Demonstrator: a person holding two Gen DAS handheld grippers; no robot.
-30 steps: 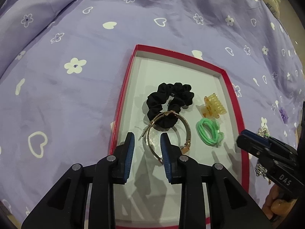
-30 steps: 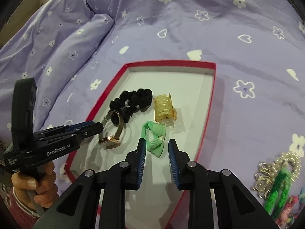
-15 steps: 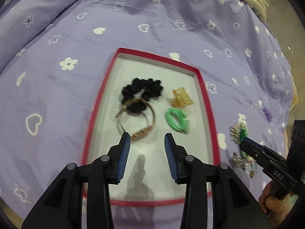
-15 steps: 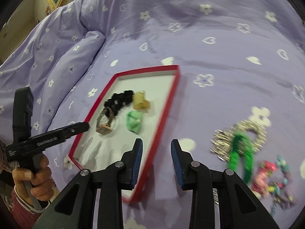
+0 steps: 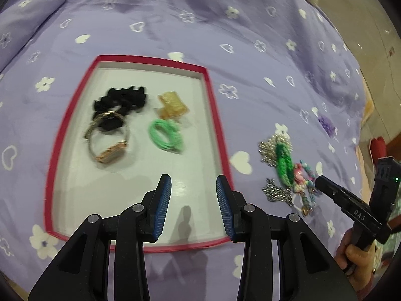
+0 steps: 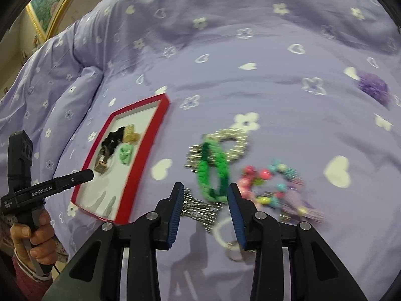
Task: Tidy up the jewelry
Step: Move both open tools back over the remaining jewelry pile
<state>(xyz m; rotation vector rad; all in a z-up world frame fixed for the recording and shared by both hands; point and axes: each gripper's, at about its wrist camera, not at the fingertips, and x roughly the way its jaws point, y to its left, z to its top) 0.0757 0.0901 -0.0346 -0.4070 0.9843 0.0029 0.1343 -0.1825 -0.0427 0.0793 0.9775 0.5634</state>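
Red-rimmed, the white tray [image 5: 213, 115] lies on a purple bedspread [image 5: 225, 37] and holds a black scrunchie [image 5: 120, 102], a gold bracelet [image 5: 107, 140], an amber claw clip [image 5: 173, 104] and a green hair tie [image 5: 165, 135]. Over the tray's near end the left gripper [image 5: 193, 200] hangs, jaws apart and empty. Right of the tray lies a jewelry pile [image 5: 288, 170]. From the right wrist, the right gripper [image 6: 204, 213] hovers above that pile, right of the tray [image 6: 150, 138]; its jaws are opening, nothing pinched, over a green braided band [image 6: 213, 173], silver chains [image 6: 200, 208] and a beaded bracelet [image 6: 270, 185].
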